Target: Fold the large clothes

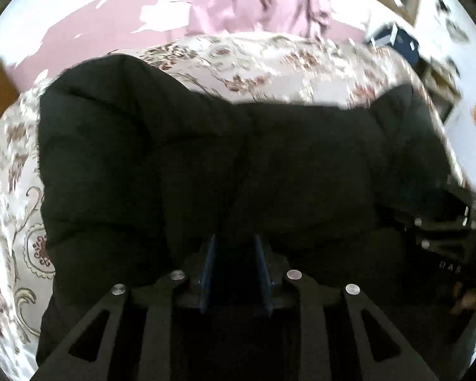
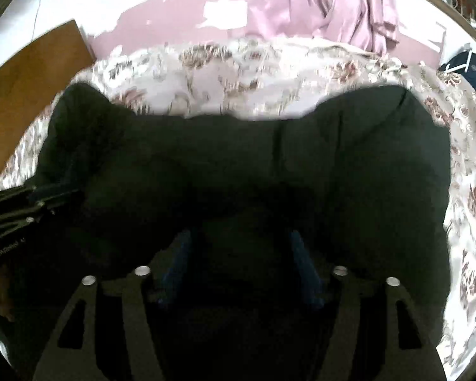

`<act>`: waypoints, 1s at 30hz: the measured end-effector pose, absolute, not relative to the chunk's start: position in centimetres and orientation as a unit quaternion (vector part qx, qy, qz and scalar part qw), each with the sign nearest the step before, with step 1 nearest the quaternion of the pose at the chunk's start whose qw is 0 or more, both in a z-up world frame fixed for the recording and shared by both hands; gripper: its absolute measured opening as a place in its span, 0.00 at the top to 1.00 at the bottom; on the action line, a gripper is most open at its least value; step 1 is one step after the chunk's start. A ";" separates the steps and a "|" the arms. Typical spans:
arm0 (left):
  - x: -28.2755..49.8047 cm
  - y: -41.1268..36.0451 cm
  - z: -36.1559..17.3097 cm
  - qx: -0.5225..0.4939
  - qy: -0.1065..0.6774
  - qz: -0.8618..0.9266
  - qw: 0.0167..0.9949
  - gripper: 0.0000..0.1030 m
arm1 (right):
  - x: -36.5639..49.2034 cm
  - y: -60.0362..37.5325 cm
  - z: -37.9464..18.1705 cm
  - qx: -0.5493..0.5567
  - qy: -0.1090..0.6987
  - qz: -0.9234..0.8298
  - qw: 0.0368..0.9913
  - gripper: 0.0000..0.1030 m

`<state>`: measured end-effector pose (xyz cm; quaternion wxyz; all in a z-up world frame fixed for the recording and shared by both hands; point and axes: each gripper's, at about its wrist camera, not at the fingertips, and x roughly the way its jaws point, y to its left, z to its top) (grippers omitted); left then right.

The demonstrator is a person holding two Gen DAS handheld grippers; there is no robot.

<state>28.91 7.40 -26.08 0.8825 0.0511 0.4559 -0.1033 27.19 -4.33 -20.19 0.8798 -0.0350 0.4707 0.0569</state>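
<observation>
1. Blue-padded fingers of the left hand-held gripper stand nearest its lens, with a narrow gap between them; dark cloth lies under and between the pads, but I cannot tell whether they pinch it or only rest over it.
2. On the other side, the right hand-held gripper has its blue pads clearly wider apart, and nothing looks clamped; the cloth lies loose below them.
3. Both point down at the large black padded garment, which is spread across the bed with the shiny cream floral bedspread and already looks doubled into a thick band.
4. My judgement: one fold has just been laid down and the cloth is being let go, so the task seems about in its middle.
5. For the next move, both grippers should leave the cloth without dragging it, then take a new edge or a corner for the following fold.
6. Around it: a pink curtain behind the bed, a brown wooden panel at the left, a dark blue box at the right.
7. Nothing lies on the garment; only its bulk and the slippery bedspread may disturb the fold.
</observation>
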 end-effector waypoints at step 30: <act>11.1 12.8 -21.3 -0.022 0.448 -0.079 0.890 0.38 | 13.8 -6.5 -14.2 -0.021 0.442 0.098 0.891 0.28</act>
